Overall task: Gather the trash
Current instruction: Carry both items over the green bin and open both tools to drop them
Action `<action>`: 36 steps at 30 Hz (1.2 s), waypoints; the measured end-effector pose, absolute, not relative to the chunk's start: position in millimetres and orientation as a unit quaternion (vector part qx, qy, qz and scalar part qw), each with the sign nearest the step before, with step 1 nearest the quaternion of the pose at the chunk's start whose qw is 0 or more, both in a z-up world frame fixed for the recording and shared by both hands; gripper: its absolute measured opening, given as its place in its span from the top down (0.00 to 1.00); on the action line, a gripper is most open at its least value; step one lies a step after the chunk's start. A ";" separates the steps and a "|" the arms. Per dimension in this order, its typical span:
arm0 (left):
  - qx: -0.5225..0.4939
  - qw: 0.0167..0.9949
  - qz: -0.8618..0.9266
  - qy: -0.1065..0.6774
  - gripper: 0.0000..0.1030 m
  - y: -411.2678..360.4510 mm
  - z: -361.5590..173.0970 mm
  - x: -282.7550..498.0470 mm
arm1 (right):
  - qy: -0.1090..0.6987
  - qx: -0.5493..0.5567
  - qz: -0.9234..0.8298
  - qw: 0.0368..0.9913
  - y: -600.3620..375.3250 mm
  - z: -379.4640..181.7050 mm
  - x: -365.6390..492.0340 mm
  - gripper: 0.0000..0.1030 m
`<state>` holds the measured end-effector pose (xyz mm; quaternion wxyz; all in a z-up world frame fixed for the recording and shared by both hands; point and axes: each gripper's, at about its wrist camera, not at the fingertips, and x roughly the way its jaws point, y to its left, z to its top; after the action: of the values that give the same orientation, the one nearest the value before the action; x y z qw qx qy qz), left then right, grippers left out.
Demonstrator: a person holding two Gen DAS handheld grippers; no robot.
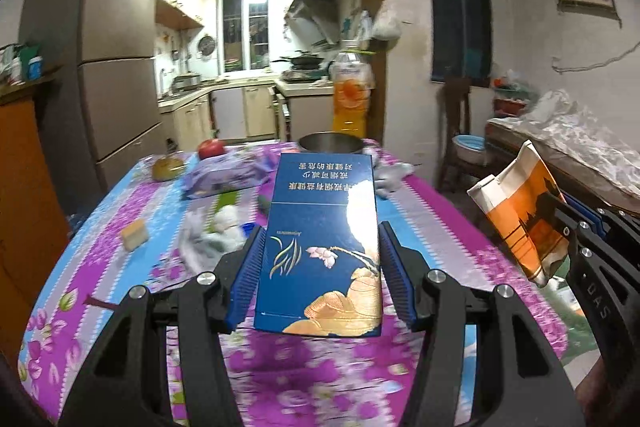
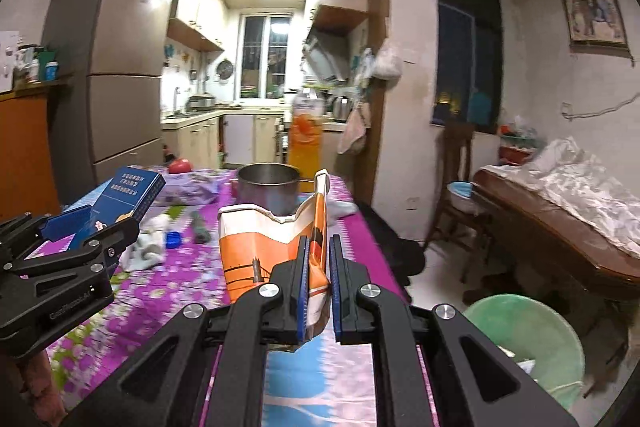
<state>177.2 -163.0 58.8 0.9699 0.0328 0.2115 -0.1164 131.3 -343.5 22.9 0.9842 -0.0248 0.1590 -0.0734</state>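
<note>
Left tongs [image 1: 320, 267] clamp the blue cigarette box [image 1: 320, 247]; right tongs [image 2: 319, 283] pinch the torn orange packet [image 2: 272, 247], nearer the green bin [image 2: 532, 347] at lower right.

— Any words to read?
— Yes. Upside-down white Chinese words on the blue box [image 1: 320, 247]: 戒烟有益健康, 戒烟可减少对健康的危害. Small gold word too, too tiny to read.
— More?
— "DAS" on the black right gripper [image 1: 560, 223]. Blurry white letters on the left gripper [image 2: 86, 231], not clear enough to read.
</note>
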 end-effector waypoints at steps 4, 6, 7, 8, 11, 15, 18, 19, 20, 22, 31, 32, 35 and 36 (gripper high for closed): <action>0.039 0.967 -0.145 0.206 0.48 -198.8 63.8 169.8 | 0.158 -0.019 -0.104 0.982 -378.0 27.5 115.9 0.90; 0.041 0.965 -0.159 0.204 0.48 -215.1 65.3 168.6 | 0.158 -0.013 -0.121 0.980 -399.8 29.7 106.4 0.90; 0.043 0.964 -0.167 0.204 0.48 -224.6 65.9 167.5 | 0.157 -0.012 -0.129 0.979 -409.1 31.1 103.5 0.90; 0.044 0.962 -0.174 0.204 0.48 -233.6 66.2 166.2 | 0.157 -0.011 -0.135 0.978 -417.2 32.6 100.0 0.90; 0.049 0.958 -0.195 0.205 0.48 -256.5 66.2 164.7 | 0.159 -0.006 -0.161 0.974 -451.1 37.3 86.1 0.90; 0.058 0.951 -0.221 0.210 0.48 -290.7 63.7 160.6 | 0.163 0.001 -0.190 0.968 -490.5 43.4 71.5 0.90; 0.066 0.942 -0.244 0.219 0.48 -316.6 59.2 158.5 | 0.170 0.009 -0.210 0.963 -525.2 46.4 61.7 0.90; 0.068 0.940 -0.249 0.221 0.48 -323.6 58.2 158.1 | 0.173 0.012 -0.214 0.961 -533.5 46.3 59.5 0.90; 0.072 0.937 -0.259 0.224 0.48 -334.6 56.2 157.3 | 0.181 0.015 -0.221 0.958 -546.0 45.0 56.8 0.90; 0.075 0.931 -0.272 0.231 0.48 -347.1 54.9 155.7 | 0.189 0.021 -0.230 0.954 -564.2 43.6 54.9 0.90; 0.090 0.902 -0.325 0.271 0.48 -408.6 42.8 155.7 | 0.259 0.057 -0.245 0.933 -634.0 15.7 62.7 0.90; 0.092 0.897 -0.331 0.279 0.48 -415.3 39.1 157.1 | 0.265 0.061 -0.245 0.931 -639.3 12.4 64.4 0.90; 0.098 0.884 -0.341 0.303 0.48 -433.5 27.1 160.3 | 0.287 0.070 -0.247 0.923 -653.4 3.5 71.8 0.90; 0.100 0.882 -0.342 0.309 0.48 -437.6 24.2 162.1 | 0.296 0.074 -0.245 0.920 -660.1 -0.1 75.1 0.90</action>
<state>162.1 -437.6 24.2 0.8816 0.1004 0.3089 -0.3424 75.1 -660.1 -0.1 0.9205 0.0741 0.2956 -0.2446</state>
